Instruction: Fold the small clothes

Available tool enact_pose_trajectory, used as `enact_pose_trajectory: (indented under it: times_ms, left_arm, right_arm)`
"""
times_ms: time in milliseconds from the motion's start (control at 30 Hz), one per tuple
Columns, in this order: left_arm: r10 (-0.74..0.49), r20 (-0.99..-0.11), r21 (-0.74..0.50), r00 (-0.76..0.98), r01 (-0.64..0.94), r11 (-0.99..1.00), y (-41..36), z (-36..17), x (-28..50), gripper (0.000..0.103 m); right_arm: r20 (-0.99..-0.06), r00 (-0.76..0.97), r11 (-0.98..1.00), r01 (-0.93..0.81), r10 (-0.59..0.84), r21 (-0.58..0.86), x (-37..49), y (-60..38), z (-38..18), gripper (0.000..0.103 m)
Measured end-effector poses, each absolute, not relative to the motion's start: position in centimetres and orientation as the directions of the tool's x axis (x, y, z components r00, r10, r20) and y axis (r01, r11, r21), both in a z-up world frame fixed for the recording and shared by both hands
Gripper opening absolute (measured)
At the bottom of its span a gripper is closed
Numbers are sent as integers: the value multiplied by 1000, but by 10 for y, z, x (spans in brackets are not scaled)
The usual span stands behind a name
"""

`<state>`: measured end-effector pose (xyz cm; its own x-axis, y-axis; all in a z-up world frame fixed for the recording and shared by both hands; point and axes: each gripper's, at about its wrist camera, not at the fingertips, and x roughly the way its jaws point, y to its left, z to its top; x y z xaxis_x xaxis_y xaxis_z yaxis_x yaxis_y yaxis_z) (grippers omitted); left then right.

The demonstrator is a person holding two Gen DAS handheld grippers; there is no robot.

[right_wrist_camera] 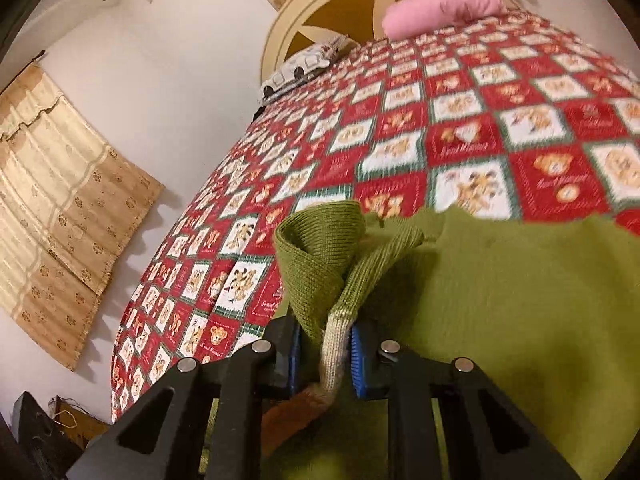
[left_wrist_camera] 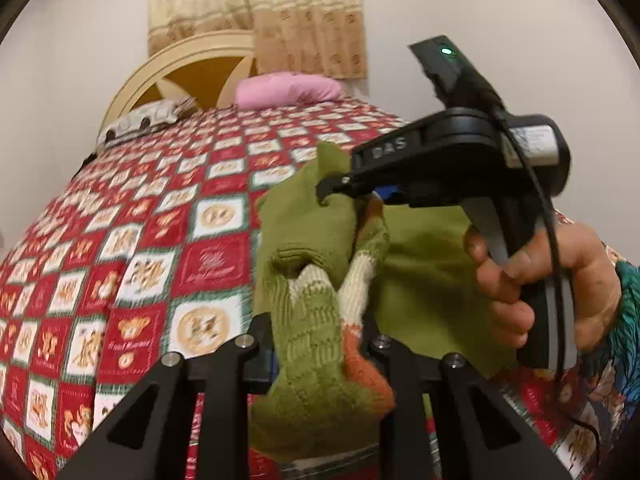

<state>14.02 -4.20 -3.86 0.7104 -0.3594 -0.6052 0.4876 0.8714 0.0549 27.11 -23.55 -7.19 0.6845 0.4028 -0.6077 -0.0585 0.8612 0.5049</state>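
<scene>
A small green knit sweater (left_wrist_camera: 308, 232) with cream and orange stripes hangs bunched above the bed. My left gripper (left_wrist_camera: 316, 356) is shut on its striped knit edge close to the camera. My right gripper (left_wrist_camera: 332, 190) shows in the left wrist view, held in a hand, shut on the upper part of the sweater. In the right wrist view my right gripper (right_wrist_camera: 324, 352) is shut on a bunched fold of the sweater (right_wrist_camera: 500, 288), with blue pads (right_wrist_camera: 357, 360) pressing the cloth. The rest of the sweater spreads to the right.
The bed carries a red, white and green checkered quilt (left_wrist_camera: 160, 240), also seen in the right wrist view (right_wrist_camera: 480, 120). A pink pillow (left_wrist_camera: 288, 90) and a patterned pillow (left_wrist_camera: 148, 120) lie by the cream headboard (left_wrist_camera: 176, 64). Beige curtains (right_wrist_camera: 60, 200) hang on the white wall.
</scene>
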Motion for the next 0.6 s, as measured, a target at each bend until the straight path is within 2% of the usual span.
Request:
enact_pose_trajectory:
  times_ms: [600]
  left_arm:
    - [-438, -598, 125, 671, 618, 776, -143, -41, 120, 24]
  right_arm:
    - [-625, 717, 878, 40, 308, 477, 234, -326, -63, 19]
